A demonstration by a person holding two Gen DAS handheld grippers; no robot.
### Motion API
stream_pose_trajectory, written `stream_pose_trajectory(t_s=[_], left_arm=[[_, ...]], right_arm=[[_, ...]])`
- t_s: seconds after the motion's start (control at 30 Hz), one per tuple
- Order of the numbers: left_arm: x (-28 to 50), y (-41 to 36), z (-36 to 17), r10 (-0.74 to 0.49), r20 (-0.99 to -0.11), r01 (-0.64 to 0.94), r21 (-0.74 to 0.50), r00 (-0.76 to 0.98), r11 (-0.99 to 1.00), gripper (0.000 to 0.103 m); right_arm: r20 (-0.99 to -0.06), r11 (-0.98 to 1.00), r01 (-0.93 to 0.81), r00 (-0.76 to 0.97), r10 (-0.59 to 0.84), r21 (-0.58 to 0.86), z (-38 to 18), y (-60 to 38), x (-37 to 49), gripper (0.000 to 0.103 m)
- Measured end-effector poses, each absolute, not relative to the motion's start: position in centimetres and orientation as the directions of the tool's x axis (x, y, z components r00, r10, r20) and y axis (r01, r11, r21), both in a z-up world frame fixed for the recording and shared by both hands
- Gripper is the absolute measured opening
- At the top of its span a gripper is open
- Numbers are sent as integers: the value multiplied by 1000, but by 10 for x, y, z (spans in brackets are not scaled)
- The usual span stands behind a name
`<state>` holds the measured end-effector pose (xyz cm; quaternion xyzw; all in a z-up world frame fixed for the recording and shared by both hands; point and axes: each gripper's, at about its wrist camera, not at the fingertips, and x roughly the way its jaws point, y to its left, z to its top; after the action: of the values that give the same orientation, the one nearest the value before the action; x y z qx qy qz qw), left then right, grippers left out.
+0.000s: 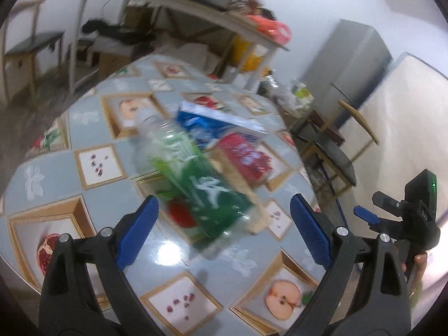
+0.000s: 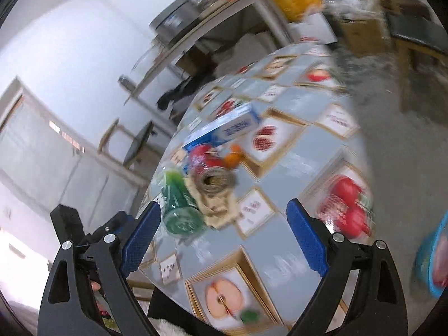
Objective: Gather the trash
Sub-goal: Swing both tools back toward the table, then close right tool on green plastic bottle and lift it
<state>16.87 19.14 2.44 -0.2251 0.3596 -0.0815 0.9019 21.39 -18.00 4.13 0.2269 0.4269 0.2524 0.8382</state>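
While hovering over counter [image 1: 92,128], both spread wide, gripping nothing: left tool [image 1: 224,224], right tool [image 2: 224,224]. Lying on its side mid-counter, green-labelled bottle [image 1: 193,173], touching red box [image 1: 246,156], blue box [image 1: 212,120], possibly crumpled paper [image 2: 215,210], blurring.

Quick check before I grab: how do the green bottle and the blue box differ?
The green bottle is round, see-through plastic with a green label; the blue box is flat-sided, opaque carton. The bottle lies nearer the open left claw; the box lies beyond it. Both rest on the table in one pile.
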Motion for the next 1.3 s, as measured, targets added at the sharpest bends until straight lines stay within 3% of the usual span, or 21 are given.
stream_pose_trajectory(t_s=[0.27, 0.47, 0.77, 0.97, 1.3], left_arm=[[198, 219, -7, -329, -638, -118, -554, 697, 824, 91], [195, 232, -19, -311, -645, -124, -536, 698, 835, 91], [185, 255, -31, -250, -670, -170, -495, 699, 852, 91], [175, 266, -30, -231, -668, -167, -475, 707, 864, 91], [174, 274, -38, -251, -680, -163, -483, 689, 860, 91]], right_arm=[[-683, 804, -288, 425, 595, 521, 39, -97, 279, 83], [-709, 800, -394, 385, 591, 453, 41, -49, 275, 77], [-759, 744, -585, 311, 573, 322, 51, 35, 284, 76], [-859, 751, -631, 260, 442, 195, 20, 88, 307, 70], [-906, 765, -641, 292, 308, 53, -7, 113, 307, 60]])
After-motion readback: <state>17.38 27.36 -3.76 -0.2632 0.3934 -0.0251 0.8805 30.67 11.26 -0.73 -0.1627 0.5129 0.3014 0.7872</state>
